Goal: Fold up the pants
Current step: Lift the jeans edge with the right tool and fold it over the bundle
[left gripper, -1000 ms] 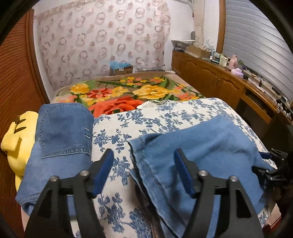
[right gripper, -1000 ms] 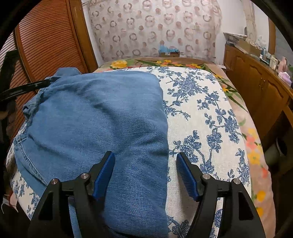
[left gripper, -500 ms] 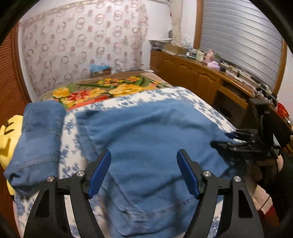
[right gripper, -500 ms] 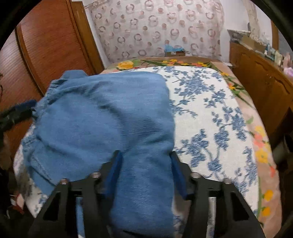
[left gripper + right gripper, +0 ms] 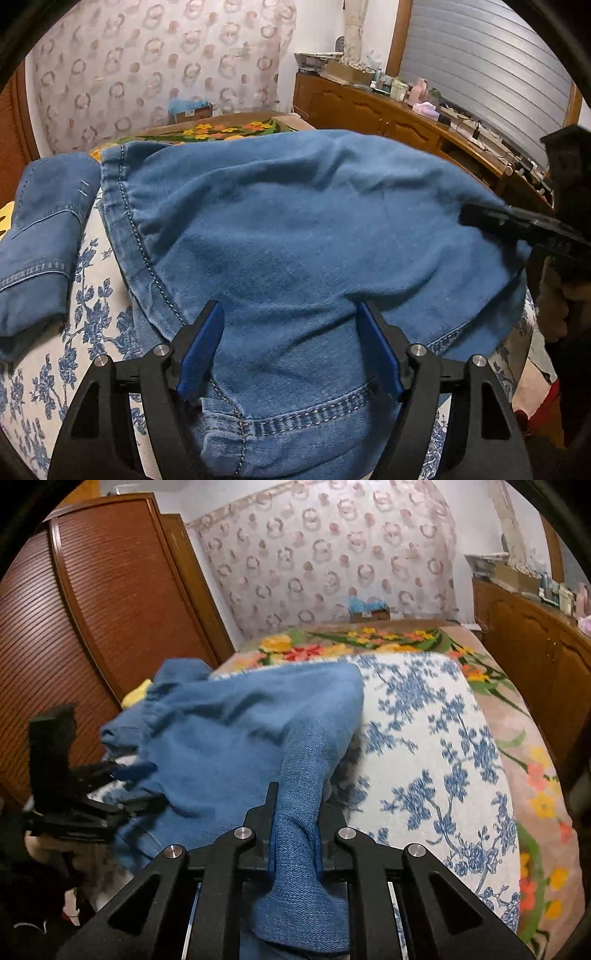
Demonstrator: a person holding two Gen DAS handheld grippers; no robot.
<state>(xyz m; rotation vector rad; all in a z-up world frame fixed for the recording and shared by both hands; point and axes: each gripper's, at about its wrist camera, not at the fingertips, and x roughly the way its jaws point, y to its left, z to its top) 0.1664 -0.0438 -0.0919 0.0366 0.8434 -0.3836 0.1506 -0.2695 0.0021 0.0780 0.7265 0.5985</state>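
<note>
Blue denim pants (image 5: 295,229) lie on a bed with a white and blue floral cover (image 5: 48,373). My left gripper (image 5: 290,347) is open, its blue pads astride the pants near a stitched hem. My right gripper (image 5: 295,834) is shut on a bunched fold of the pants (image 5: 236,731) and lifts it off the cover (image 5: 436,760). The right gripper shows at the right of the left wrist view (image 5: 524,229), pinching the pants' far edge. The left gripper shows at the left of the right wrist view (image 5: 110,797).
A second folded pair of jeans (image 5: 40,229) lies at the left on the bed, beside a yellow plush. A flowered blanket (image 5: 354,642) covers the far bed. A wooden wardrobe (image 5: 96,620) stands left, a cluttered wooden sideboard (image 5: 399,114) right.
My right gripper has closed on the pants' edge and raised it. My left gripper has moved right, over the pants, and stays open.
</note>
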